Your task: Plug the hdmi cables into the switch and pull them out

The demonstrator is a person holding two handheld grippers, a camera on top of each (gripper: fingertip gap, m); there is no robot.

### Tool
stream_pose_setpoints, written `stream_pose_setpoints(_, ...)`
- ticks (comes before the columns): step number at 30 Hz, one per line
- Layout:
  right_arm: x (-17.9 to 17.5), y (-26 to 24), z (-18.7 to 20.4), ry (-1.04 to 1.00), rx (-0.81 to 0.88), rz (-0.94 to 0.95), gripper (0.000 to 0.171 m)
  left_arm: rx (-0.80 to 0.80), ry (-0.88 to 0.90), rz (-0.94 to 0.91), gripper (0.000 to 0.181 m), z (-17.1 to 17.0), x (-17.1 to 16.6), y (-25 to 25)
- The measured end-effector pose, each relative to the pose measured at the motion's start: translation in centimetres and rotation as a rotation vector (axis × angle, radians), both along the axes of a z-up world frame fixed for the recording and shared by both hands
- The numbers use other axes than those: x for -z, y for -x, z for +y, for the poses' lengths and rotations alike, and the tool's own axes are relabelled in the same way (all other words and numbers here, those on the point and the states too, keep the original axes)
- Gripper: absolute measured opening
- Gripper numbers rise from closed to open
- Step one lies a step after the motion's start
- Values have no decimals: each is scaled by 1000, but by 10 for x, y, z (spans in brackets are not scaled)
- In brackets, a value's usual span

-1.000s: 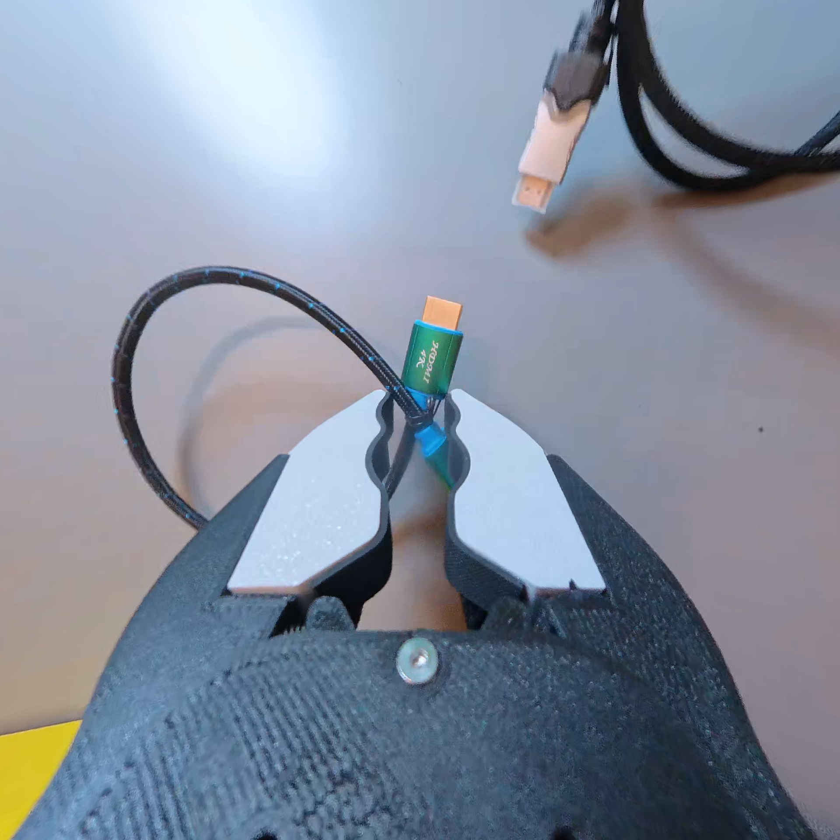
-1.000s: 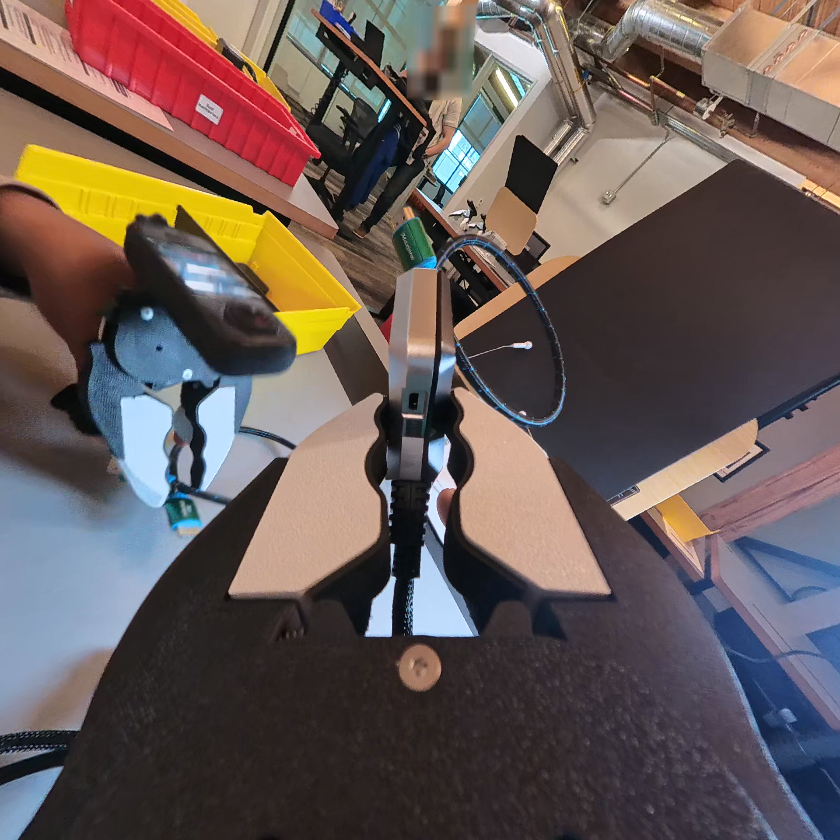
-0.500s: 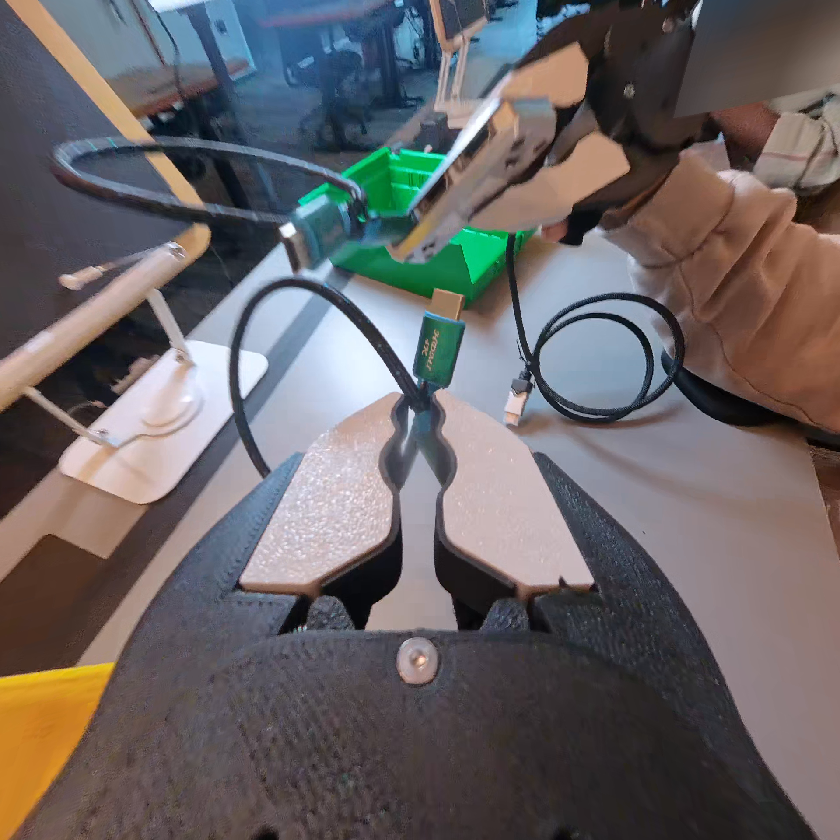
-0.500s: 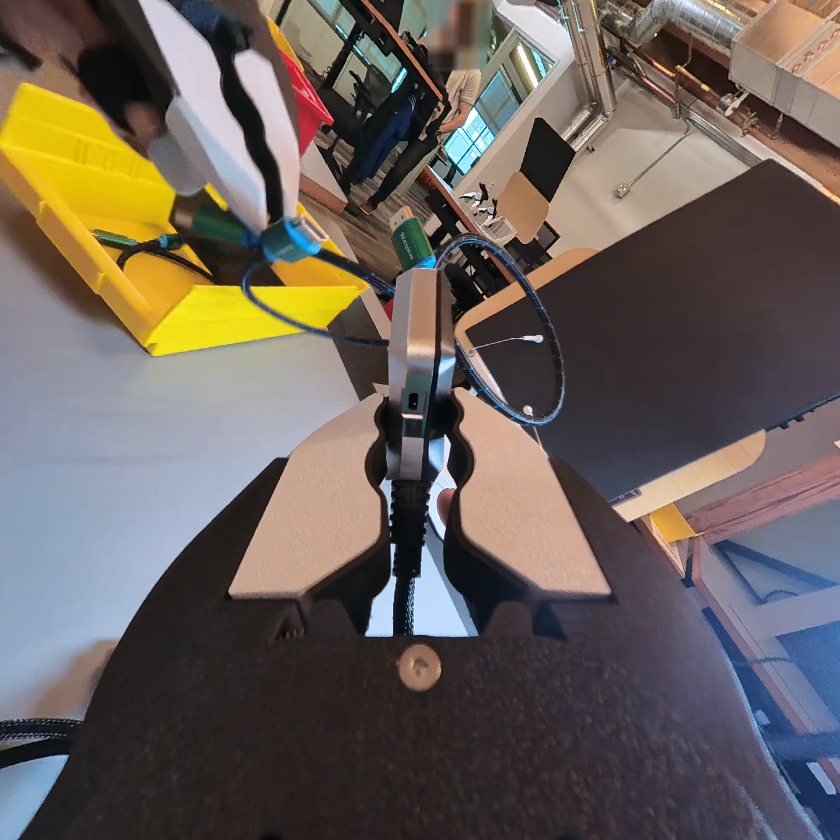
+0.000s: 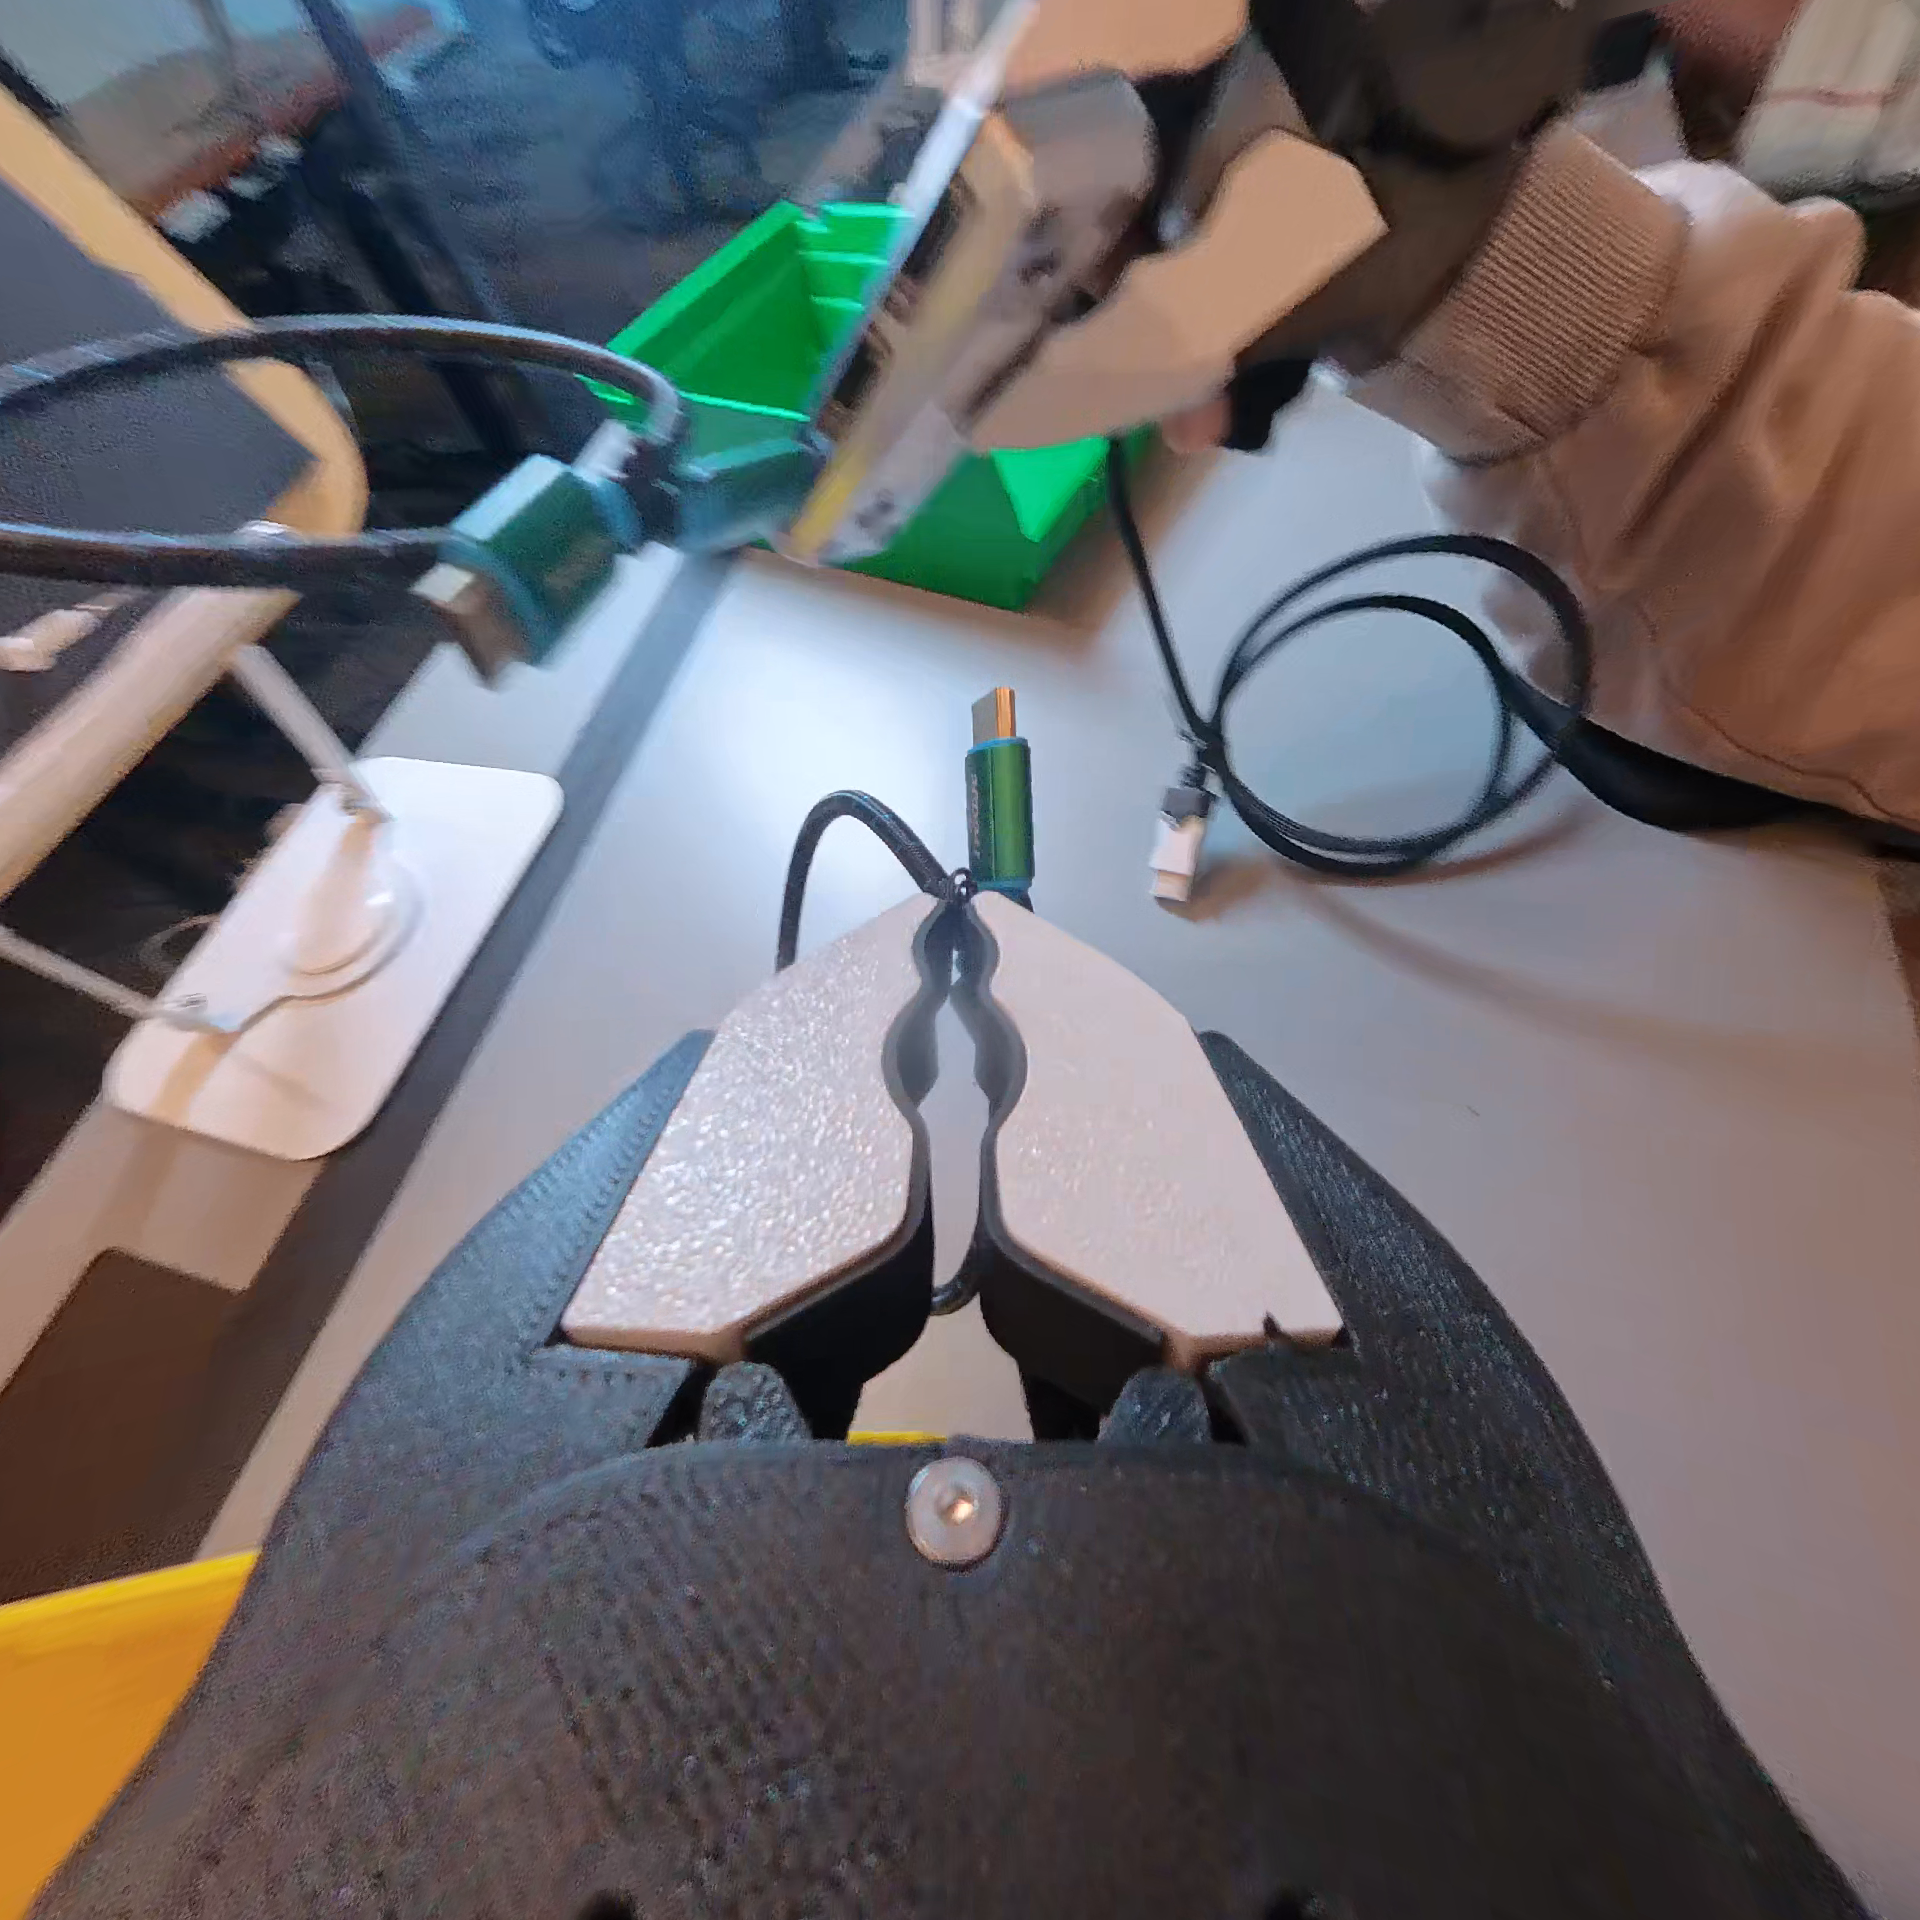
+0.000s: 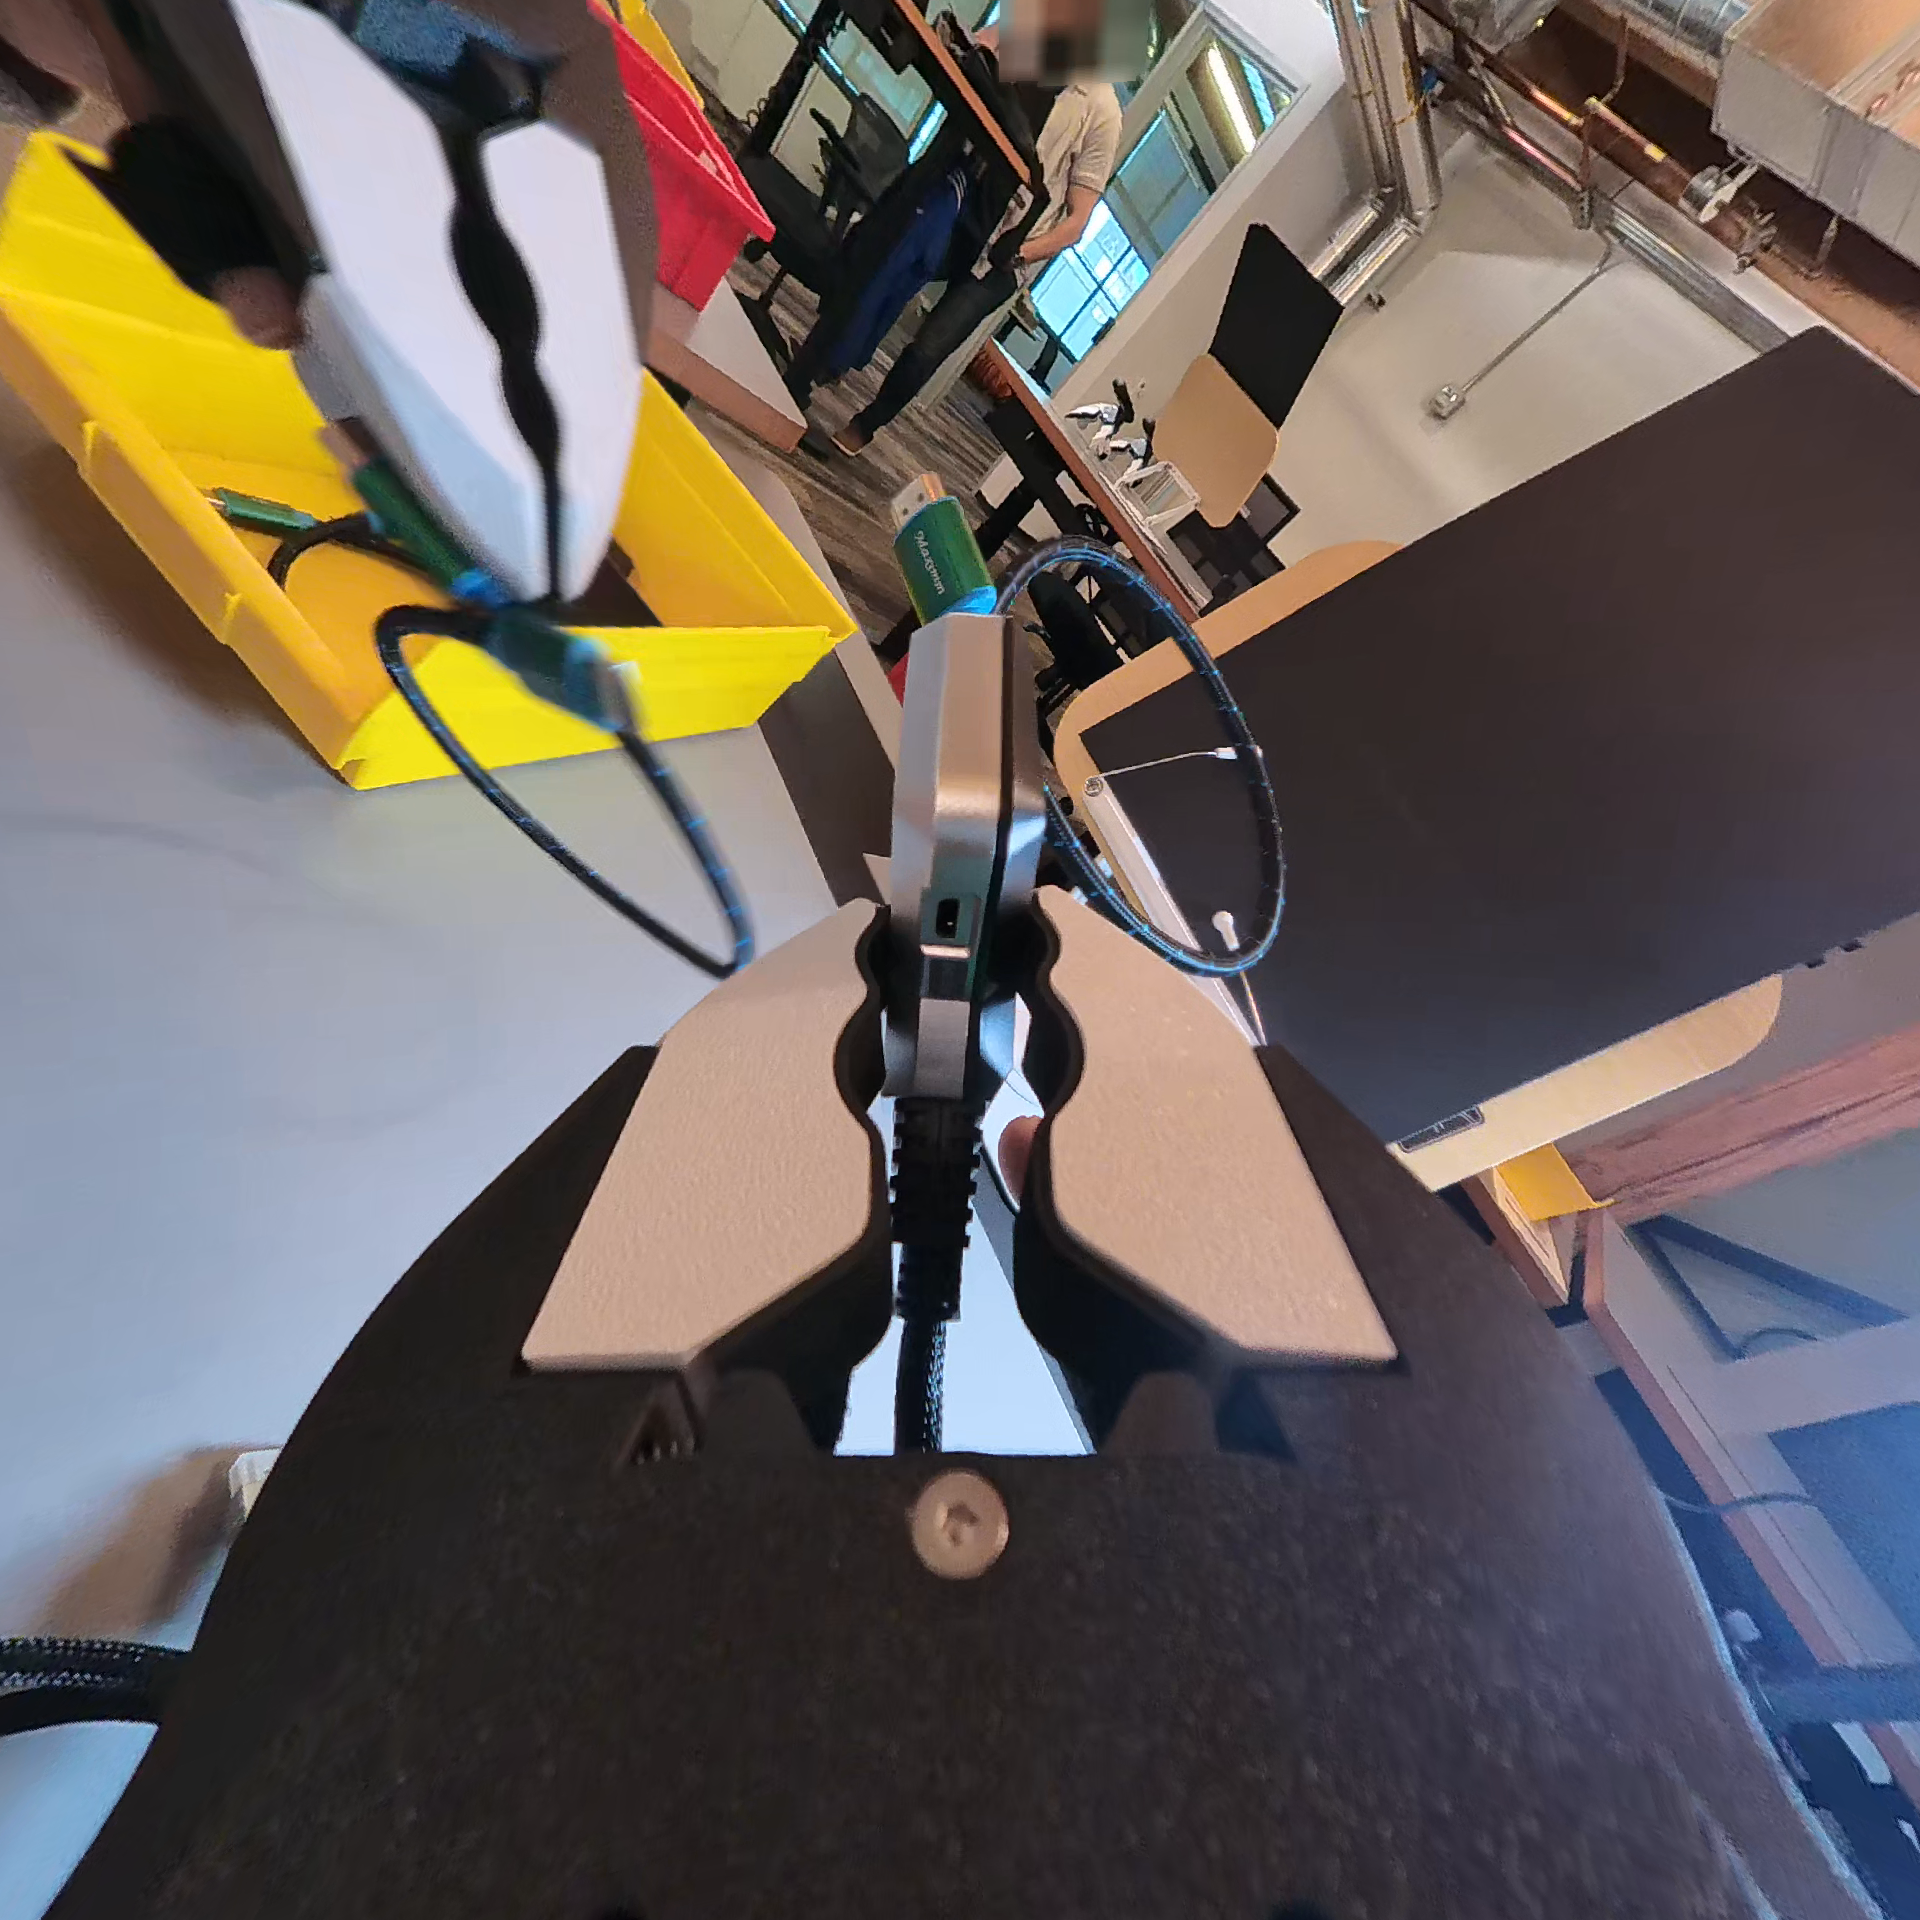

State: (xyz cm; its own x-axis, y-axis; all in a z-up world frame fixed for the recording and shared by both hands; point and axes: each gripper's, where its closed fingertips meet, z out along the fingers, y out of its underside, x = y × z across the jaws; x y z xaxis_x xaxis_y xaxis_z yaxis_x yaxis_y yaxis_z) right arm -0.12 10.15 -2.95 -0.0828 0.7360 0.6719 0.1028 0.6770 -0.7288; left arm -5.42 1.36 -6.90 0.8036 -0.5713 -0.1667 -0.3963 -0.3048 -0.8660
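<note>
My left gripper (image 5: 971,906) is shut on the blue collar and braided cable just behind a green HDMI plug (image 5: 1000,805), whose gold tip points forward above the grey table (image 5: 1351,1091). My right gripper (image 6: 951,920) is shut on the silver switch (image 6: 948,748), held on edge in the air. In the left wrist view the switch (image 5: 904,405) shows blurred, up and ahead of the plug, in the right gripper (image 5: 982,286). A second green plug (image 6: 940,566) sits by the switch's far end, its tip bare. The left gripper (image 6: 520,436) shows upper left, its plug (image 6: 561,660) apart from the switch.
The switch's own black cable (image 5: 1351,707) lies coiled on the table, ending in a white plug (image 5: 1179,852). A green bin (image 5: 935,509), a yellow bin (image 6: 644,707), a red bin (image 6: 696,197), a white stand base (image 5: 312,956) and a black divider panel (image 6: 1507,727) surround the table. A beige sleeve (image 5: 1662,468) is at right. Tip to tip, the grippers are about 12 cm apart.
My left gripper rose from the table with the green plug, turned toward the switch, then drew closer to it. The right gripper kept the switch held up, nearly still.
</note>
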Motion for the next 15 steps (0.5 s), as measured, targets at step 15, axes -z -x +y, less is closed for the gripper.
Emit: stream_pose_setpoints(15, -2, -2, 3, 11, 10, 6, 23, 156, 250, 141, 2, 2, 83, -19)
